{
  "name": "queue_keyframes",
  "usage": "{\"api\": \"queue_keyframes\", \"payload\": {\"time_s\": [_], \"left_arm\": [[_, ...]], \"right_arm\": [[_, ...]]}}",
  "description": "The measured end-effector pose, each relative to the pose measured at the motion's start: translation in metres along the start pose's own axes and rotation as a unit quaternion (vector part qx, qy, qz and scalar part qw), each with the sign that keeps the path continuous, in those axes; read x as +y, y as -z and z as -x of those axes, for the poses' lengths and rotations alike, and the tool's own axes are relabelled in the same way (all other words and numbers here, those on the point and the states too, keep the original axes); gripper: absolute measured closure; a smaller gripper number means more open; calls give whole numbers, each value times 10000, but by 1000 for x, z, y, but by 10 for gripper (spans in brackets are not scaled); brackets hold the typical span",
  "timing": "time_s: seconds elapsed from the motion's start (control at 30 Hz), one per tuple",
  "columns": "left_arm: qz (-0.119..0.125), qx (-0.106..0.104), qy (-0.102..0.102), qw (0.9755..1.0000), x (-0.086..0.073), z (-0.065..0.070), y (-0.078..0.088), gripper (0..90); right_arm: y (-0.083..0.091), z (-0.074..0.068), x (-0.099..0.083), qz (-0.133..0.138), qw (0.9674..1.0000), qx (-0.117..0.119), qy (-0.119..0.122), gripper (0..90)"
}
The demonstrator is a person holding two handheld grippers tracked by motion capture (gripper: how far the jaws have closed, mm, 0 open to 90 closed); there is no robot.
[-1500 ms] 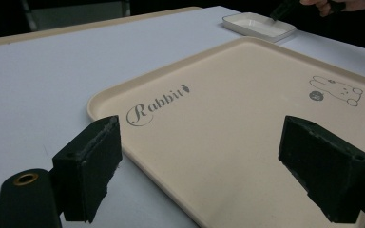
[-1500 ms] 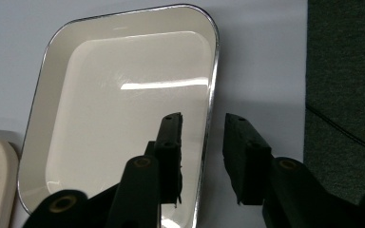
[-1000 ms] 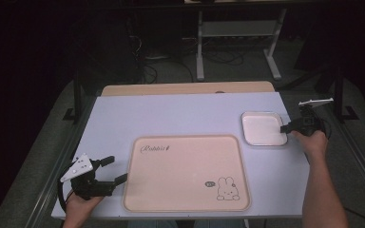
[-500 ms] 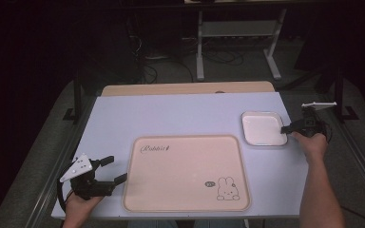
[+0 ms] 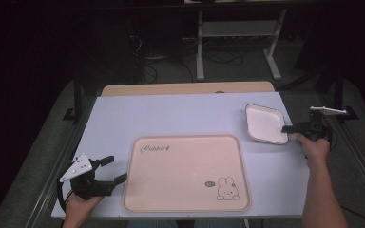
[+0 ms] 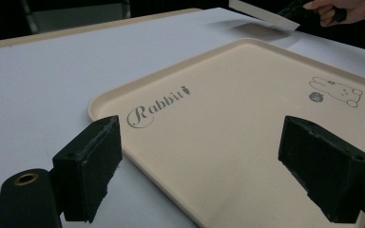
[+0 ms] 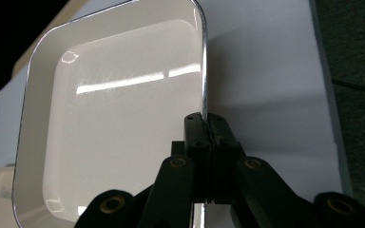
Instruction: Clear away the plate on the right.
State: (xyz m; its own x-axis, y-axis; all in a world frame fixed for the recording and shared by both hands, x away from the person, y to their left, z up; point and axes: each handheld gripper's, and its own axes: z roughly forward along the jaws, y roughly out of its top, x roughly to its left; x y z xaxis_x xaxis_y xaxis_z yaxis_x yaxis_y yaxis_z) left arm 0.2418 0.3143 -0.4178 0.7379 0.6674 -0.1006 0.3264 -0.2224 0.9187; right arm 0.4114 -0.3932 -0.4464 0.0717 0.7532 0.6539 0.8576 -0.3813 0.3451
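Note:
A white square plate (image 5: 265, 123) (image 7: 114, 118) hangs tilted just above the table's right side, casting a shadow under it. My right gripper (image 5: 289, 128) (image 7: 204, 119) is shut on the plate's near rim, pads pressed on both sides of the edge. The same plate (image 6: 264, 12) appears far off in the left gripper view, held by the other hand. A beige tray (image 5: 180, 175) (image 6: 228, 109) printed "Rabbit" with a bunny drawing lies at the front centre. My left gripper (image 5: 115, 169) (image 6: 199, 142) rests open at the tray's left edge, nothing between its fingers.
The white tabletop (image 5: 171, 114) has bare room behind the tray and on its left. A wooden strip (image 5: 185, 89) runs along the far edge. Beyond it stand metal desk legs (image 5: 200, 42) and cables on a dark floor.
The plate has come up off the table and tilted, gripped at its right rim. The right hand shifted slightly. The left gripper has stayed put.

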Motion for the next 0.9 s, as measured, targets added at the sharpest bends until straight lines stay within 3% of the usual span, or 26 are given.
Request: {"api": "queue_keyframes", "payload": {"time_s": [0.33, 0.53, 0.7, 0.9], "left_arm": [[-1, -18, -17, 10000, 0, 1, 0, 144], [18, -22, -35, 10000, 1, 1, 1, 144], [28, -26, -30, 10000, 1, 2, 1, 144], [17, -45, -38, 10000, 1, 3, 1, 144]], "right_arm": [[16, -1, -18, 225, 9983, 532, -86, 883], [27, -7, -29, 300, 9971, 693, 49, 883], [40, -9, -41, 378, 9952, 898, -68, 883], [52, -15, -51, 449, 9944, 954, -18, 884]]}}
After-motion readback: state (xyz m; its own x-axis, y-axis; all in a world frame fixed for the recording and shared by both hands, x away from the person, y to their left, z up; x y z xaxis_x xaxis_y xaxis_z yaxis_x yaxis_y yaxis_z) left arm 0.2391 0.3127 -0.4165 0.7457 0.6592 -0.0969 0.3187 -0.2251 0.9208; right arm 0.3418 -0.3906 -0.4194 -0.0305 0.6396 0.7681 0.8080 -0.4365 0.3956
